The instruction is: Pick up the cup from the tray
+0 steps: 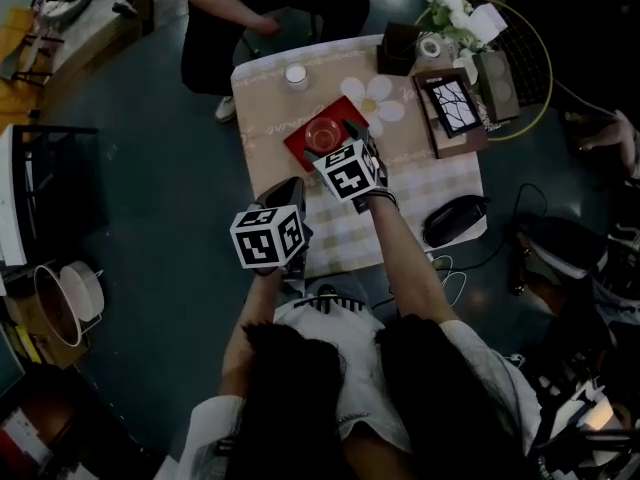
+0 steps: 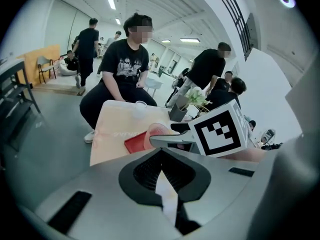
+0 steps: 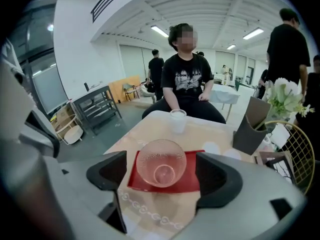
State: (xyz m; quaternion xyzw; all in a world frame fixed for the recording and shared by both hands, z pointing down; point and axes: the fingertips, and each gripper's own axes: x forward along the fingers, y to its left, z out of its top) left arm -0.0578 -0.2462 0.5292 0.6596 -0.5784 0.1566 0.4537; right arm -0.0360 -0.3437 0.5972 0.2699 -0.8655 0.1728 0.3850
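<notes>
A clear glass cup (image 1: pixel 323 136) stands on a red tray (image 1: pixel 347 115) on the small table (image 1: pixel 300 103). My right gripper (image 1: pixel 343 144) hovers just on the near side of the cup. In the right gripper view its jaws stand wide open, with the cup (image 3: pixel 161 160) on the tray (image 3: pixel 139 182) centred between the pads (image 3: pixel 112 170), which do not touch it. My left gripper (image 1: pixel 287 191) hangs off the table's near-left edge, jaws shut and empty (image 2: pixel 162 178). The left gripper view shows the cup (image 2: pixel 155 133) beside a finger of the right gripper (image 2: pixel 172 140).
A white cup (image 1: pixel 296 75) stands at the table's far edge, in front of a seated person (image 1: pixel 270 8). A black holder (image 1: pixel 398 48), flowers (image 1: pixel 455 13), a framed picture (image 1: pixel 452 103) and a wire basket (image 1: pixel 530 58) fill the right side. A black case (image 1: pixel 455 218) lies near right.
</notes>
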